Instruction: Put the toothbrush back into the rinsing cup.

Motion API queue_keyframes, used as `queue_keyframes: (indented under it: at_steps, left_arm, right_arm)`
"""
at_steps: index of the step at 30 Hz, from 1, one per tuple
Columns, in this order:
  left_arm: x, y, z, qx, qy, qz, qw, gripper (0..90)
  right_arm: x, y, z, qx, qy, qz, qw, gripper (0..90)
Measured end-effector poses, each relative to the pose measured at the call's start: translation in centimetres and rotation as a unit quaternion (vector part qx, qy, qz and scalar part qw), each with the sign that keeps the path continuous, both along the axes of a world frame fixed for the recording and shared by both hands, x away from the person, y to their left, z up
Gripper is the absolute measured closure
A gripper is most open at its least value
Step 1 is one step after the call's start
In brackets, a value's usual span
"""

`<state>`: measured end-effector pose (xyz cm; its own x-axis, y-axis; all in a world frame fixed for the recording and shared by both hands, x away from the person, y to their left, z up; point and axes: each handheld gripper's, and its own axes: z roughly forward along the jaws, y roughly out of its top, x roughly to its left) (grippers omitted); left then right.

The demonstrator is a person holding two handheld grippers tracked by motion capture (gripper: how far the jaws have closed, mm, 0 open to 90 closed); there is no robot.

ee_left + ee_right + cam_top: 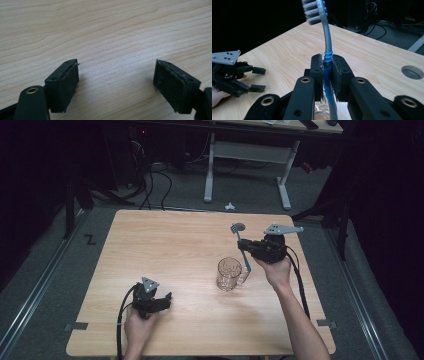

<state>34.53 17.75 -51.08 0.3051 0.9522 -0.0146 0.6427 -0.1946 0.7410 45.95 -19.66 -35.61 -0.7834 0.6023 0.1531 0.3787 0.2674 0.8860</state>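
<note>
The right gripper (327,75) pinches a grey-and-blue plastic toothbrush (327,47) above the clear glass mug (230,274); the left gripper (116,85), jaws spread, rests near the tabletop's (165,250) front-left corner.

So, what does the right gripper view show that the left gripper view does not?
Right gripper view: the right gripper shut on a toothbrush, a glass mug below it, and the left gripper farther off. Left gripper view: the left gripper's open pads seen close, nothing between them. Both show the wooden table.
</note>
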Motion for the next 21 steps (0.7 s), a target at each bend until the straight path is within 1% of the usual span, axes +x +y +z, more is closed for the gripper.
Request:
queue_keyframes:
  at_steps: [10,21]
  left_arm:
    - [0.0,0.0,0.0,0.0,0.0,0.0,1.0,21.1]
    - [0.0,0.0,0.0,0.0,0.0,0.0,1.0,21.0]
  right_arm:
    - [0.39,0.31,-0.36,0.008,0.002,0.0,1.0,80.1]
    - [0.75,0.61,-0.83,0.01,0.002,-0.003,0.9999,80.1]
